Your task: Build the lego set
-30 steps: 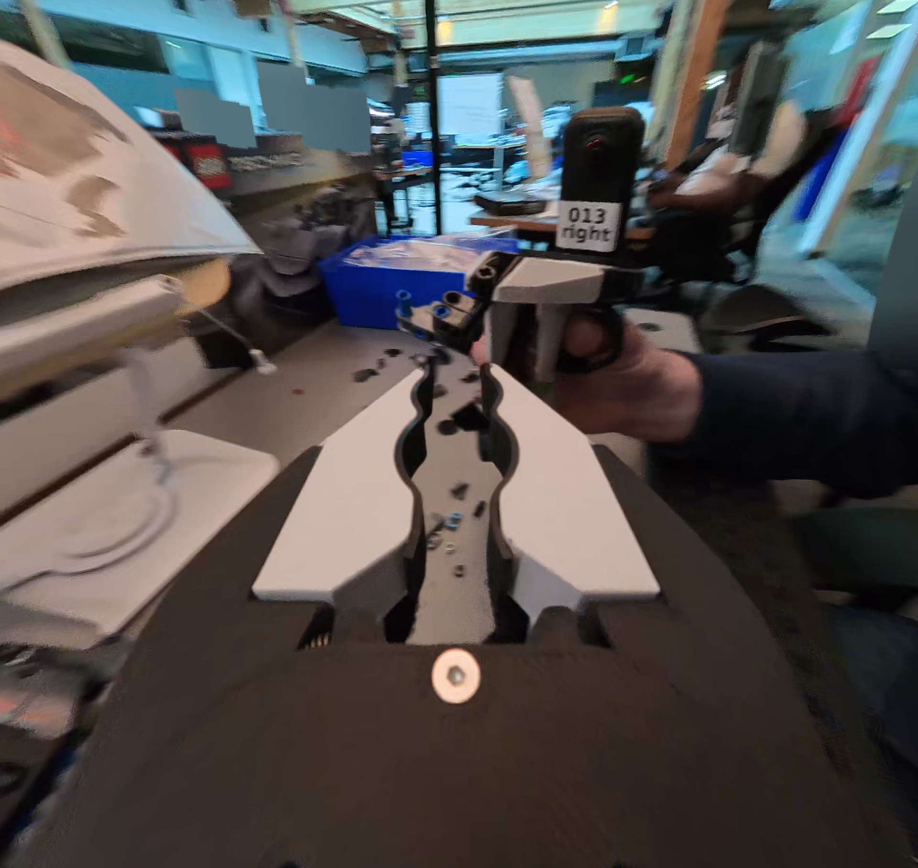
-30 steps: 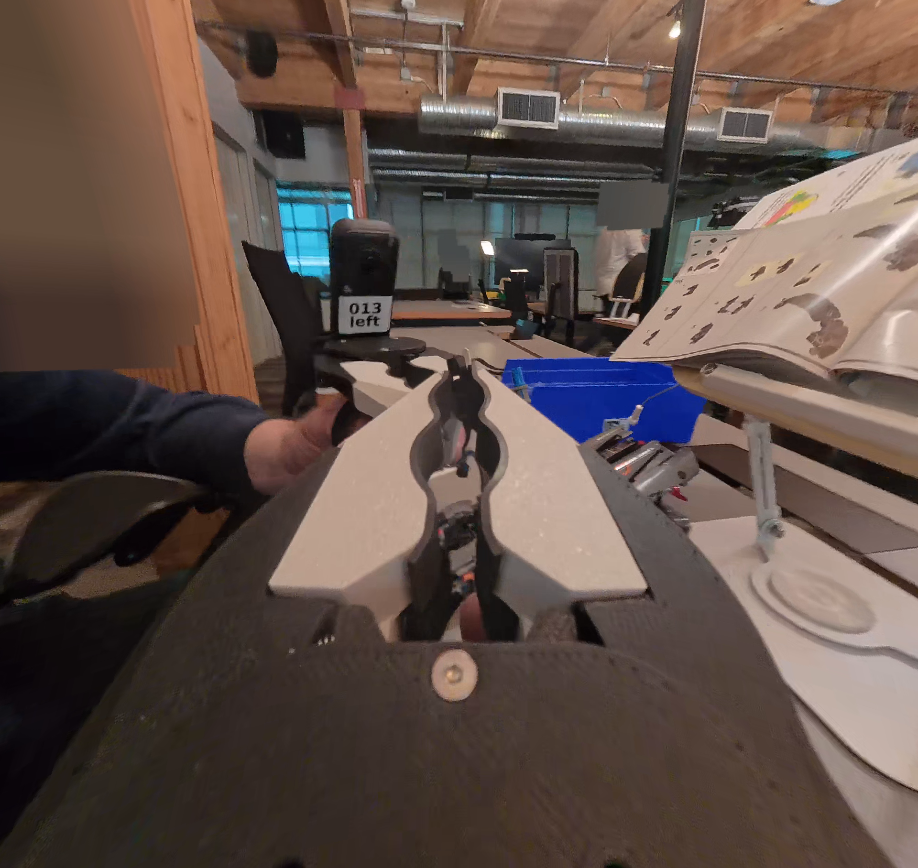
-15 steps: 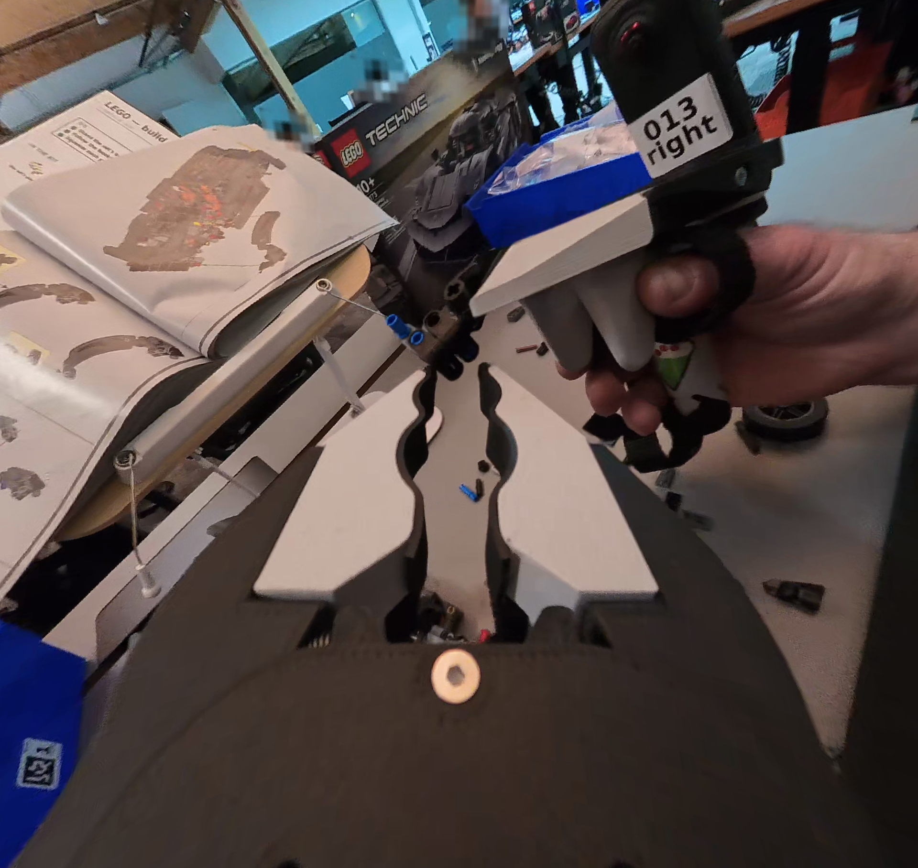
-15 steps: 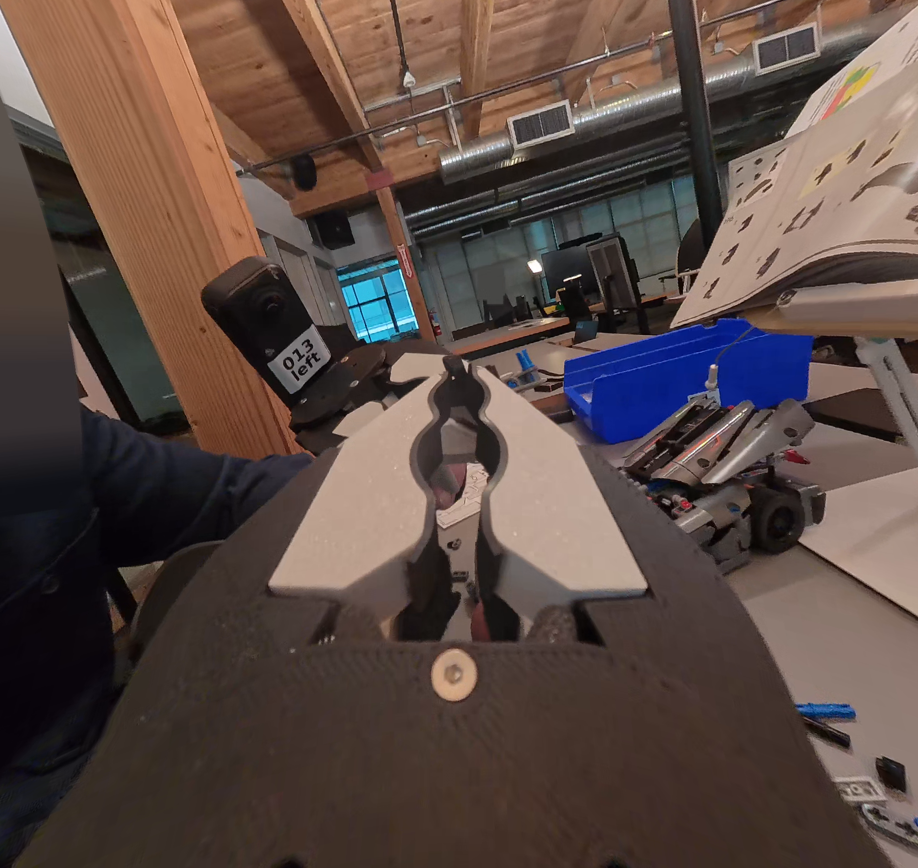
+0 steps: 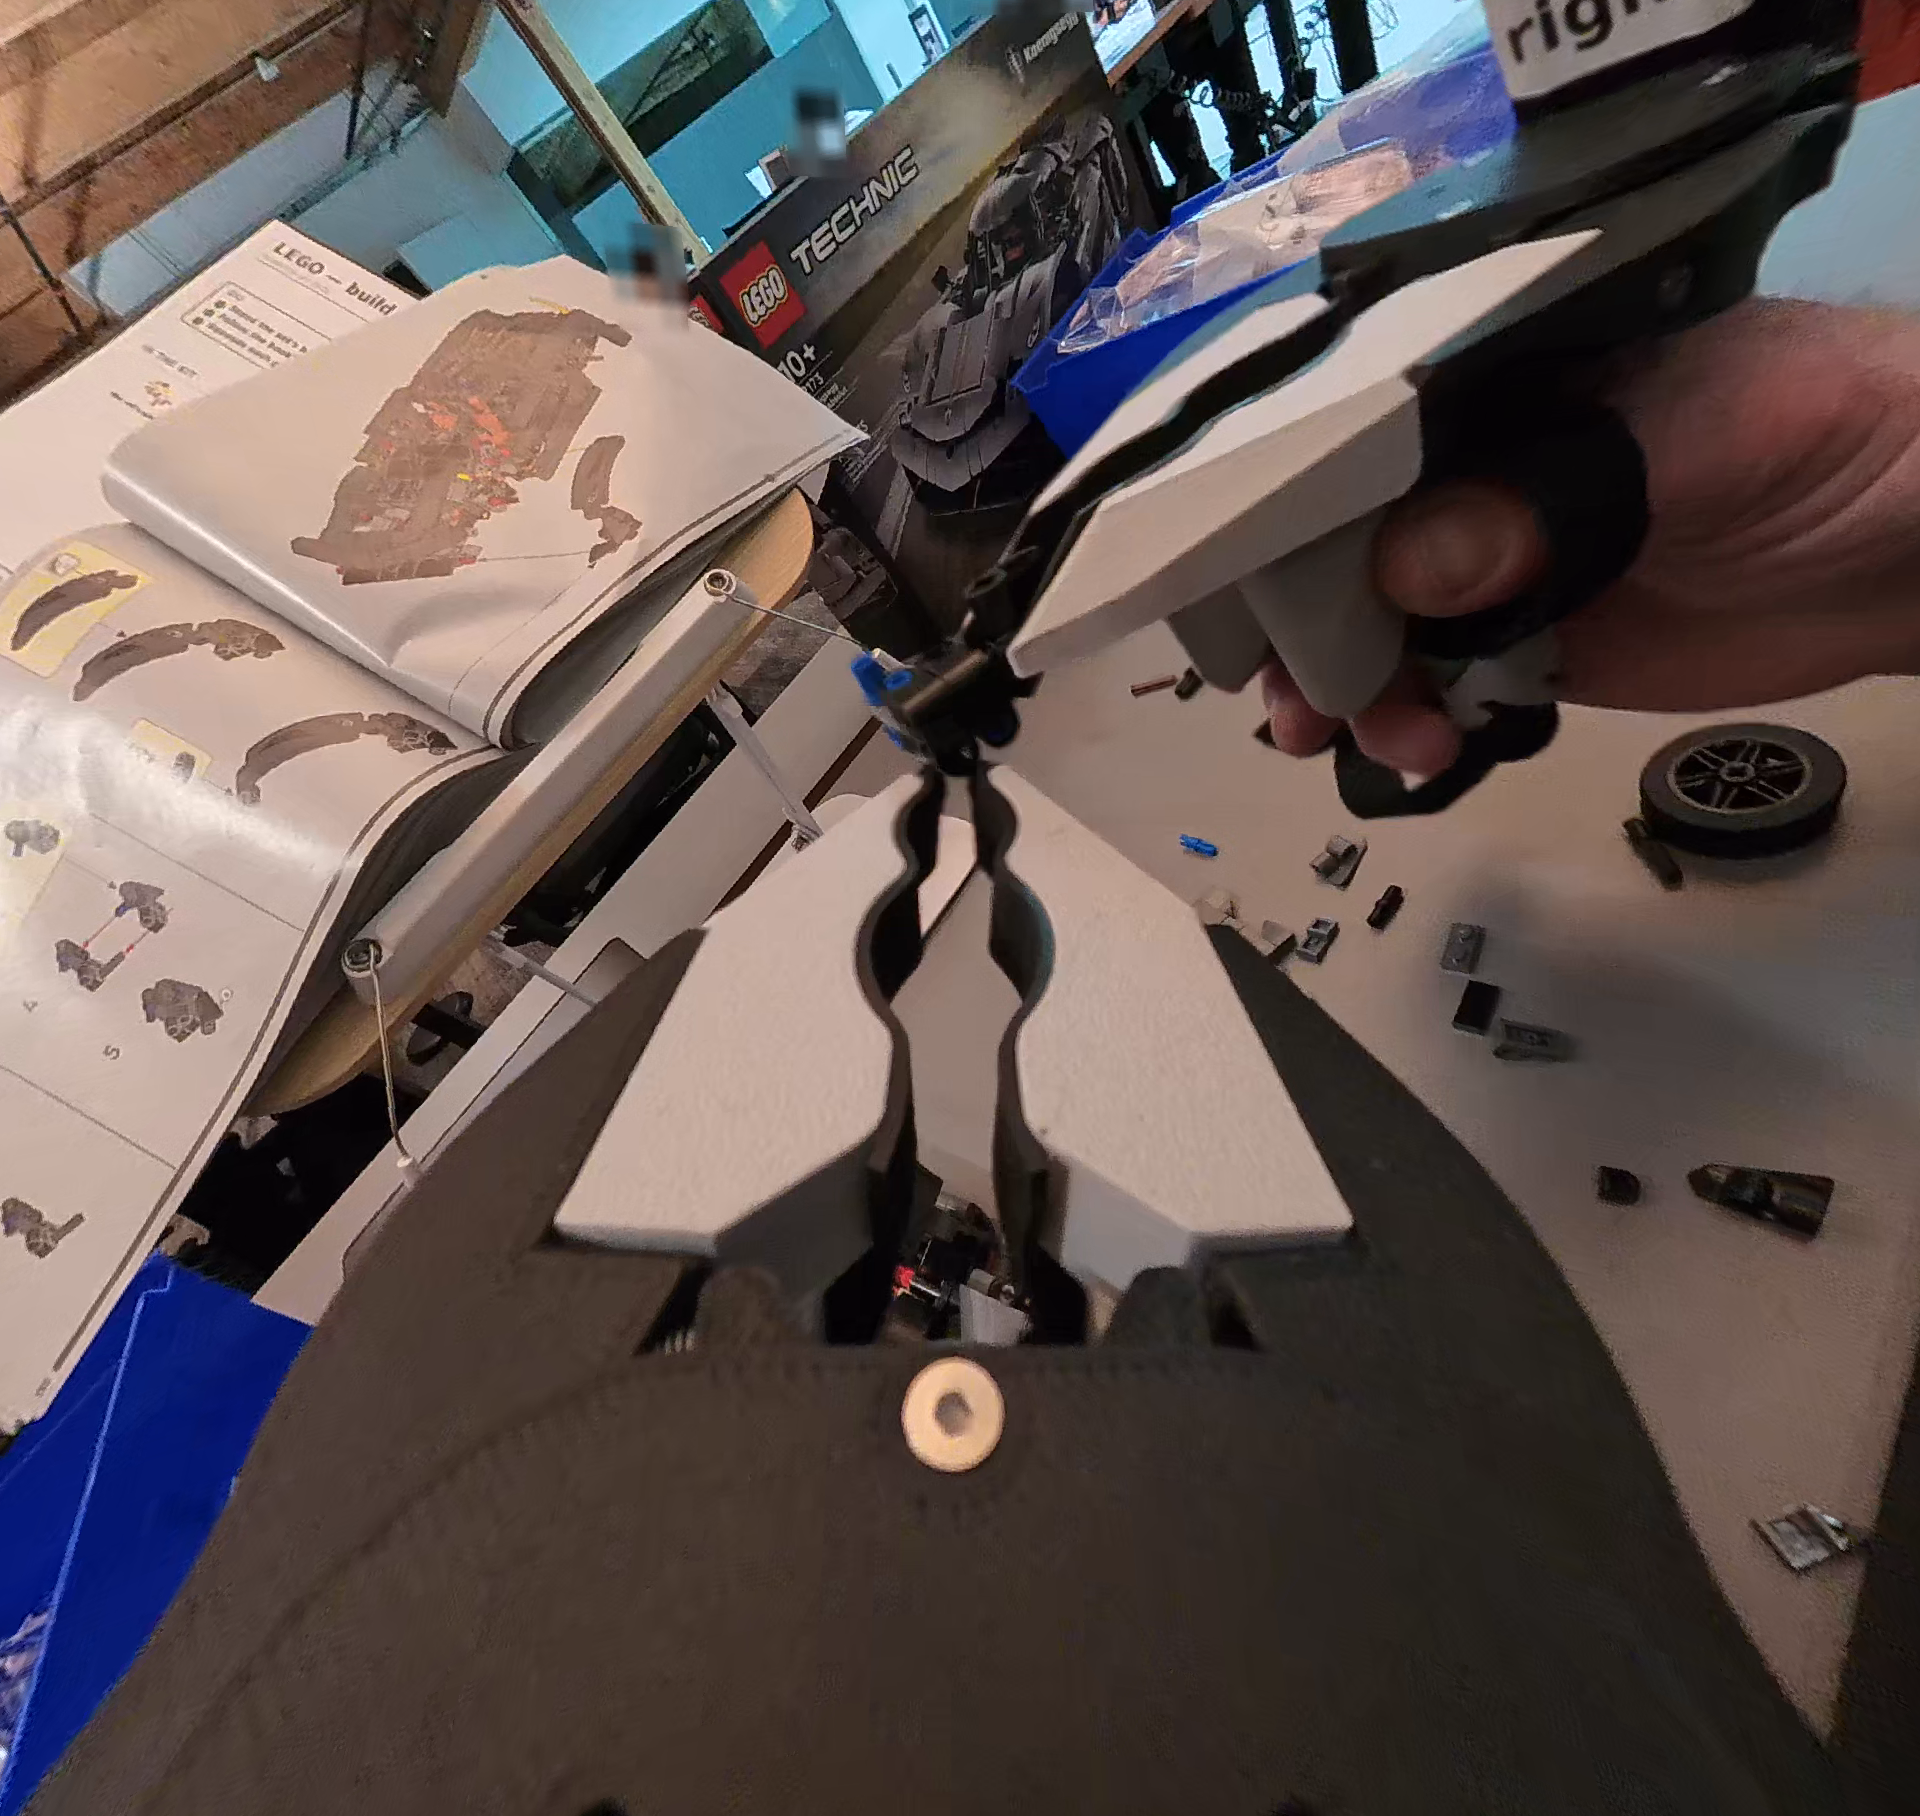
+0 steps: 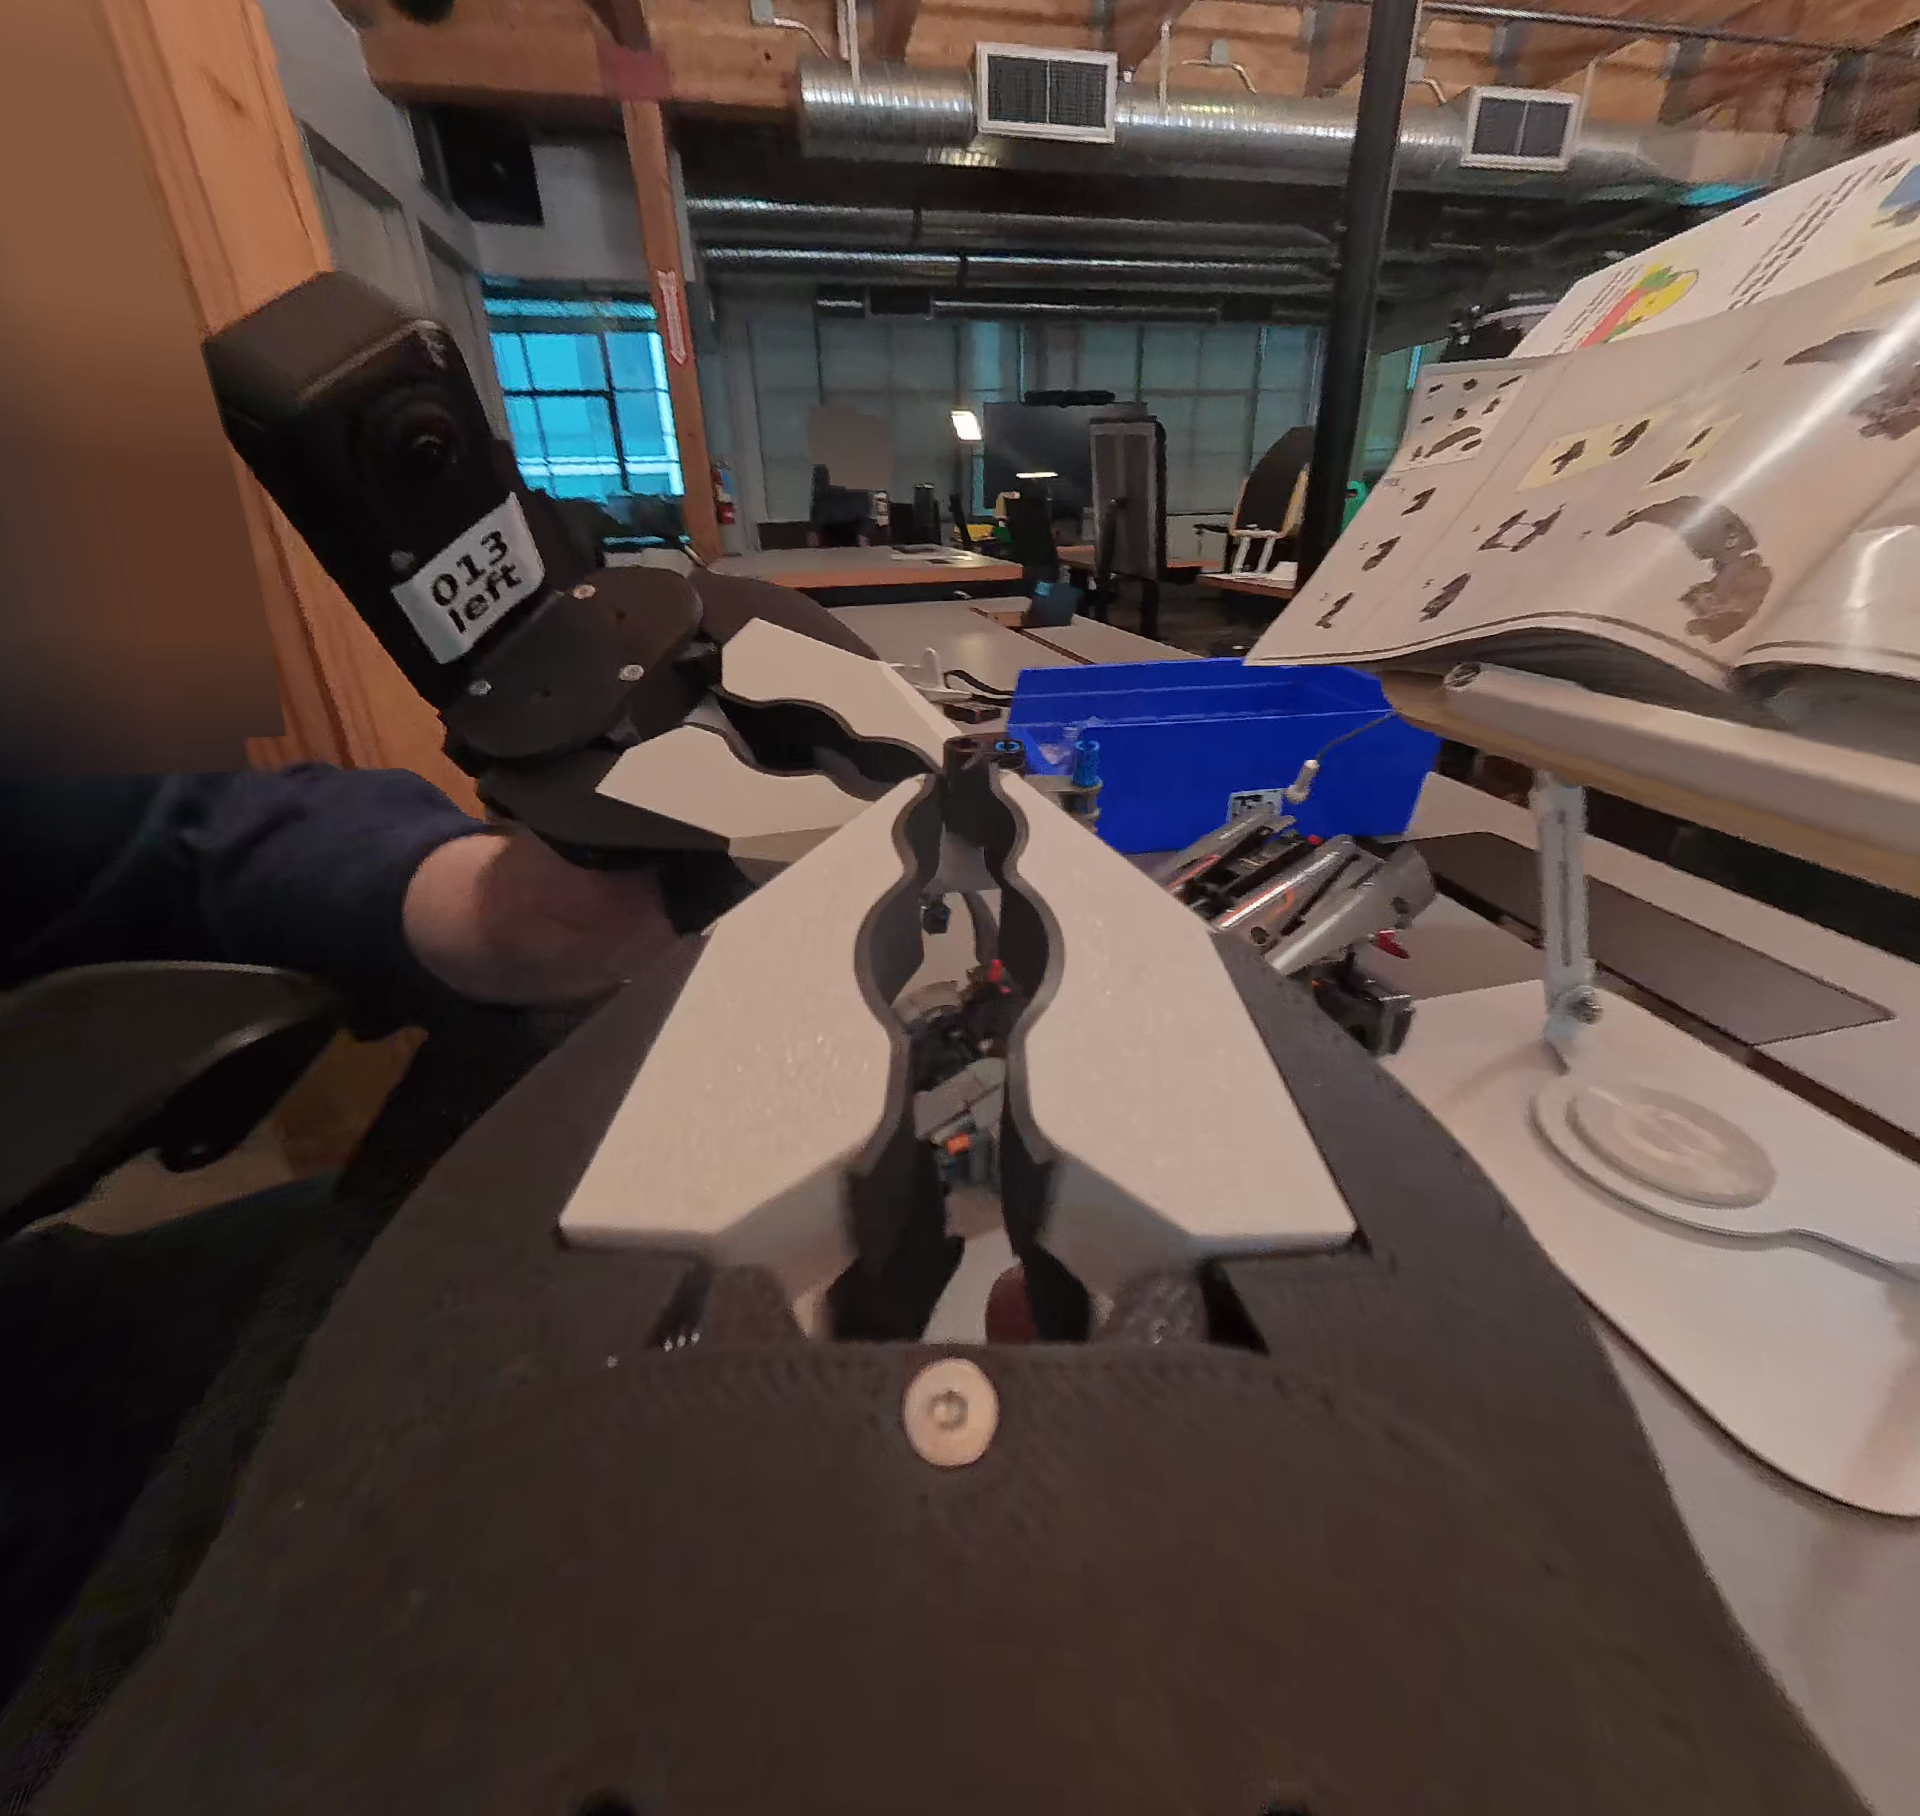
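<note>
A small black lego assembly with blue pins (image 5: 935, 696) is held in the air between both grippers. My right gripper (image 6: 968, 781) is shut on it; the assembly (image 6: 971, 764) sticks up from its tips. In the left wrist view the right gripper (image 5: 987, 686) reaches in from the upper right. My left gripper (image 5: 954, 779) meets the assembly from below, jaws narrowed around its black lower end. In the right wrist view the left gripper (image 6: 930, 758) comes in from the left, tips against the assembly.
An open instruction book (image 5: 312, 623) rests on a stand at the left. The lego box (image 5: 935, 312) and a blue bin (image 6: 1216, 748) stand behind. A partly built grey car (image 6: 1299, 893) sits near the bin. A black wheel (image 5: 1740, 790) and loose small pieces (image 5: 1475, 997) lie on the white table. Less than 4 cm separates the two grippers' tips. From either gripper's tips it is about 25 cm to the partly built grey car (image 6: 1299, 893).
The two grippers have come together. My left gripper's jaws have narrowed and now touch the assembly that the right gripper holds.
</note>
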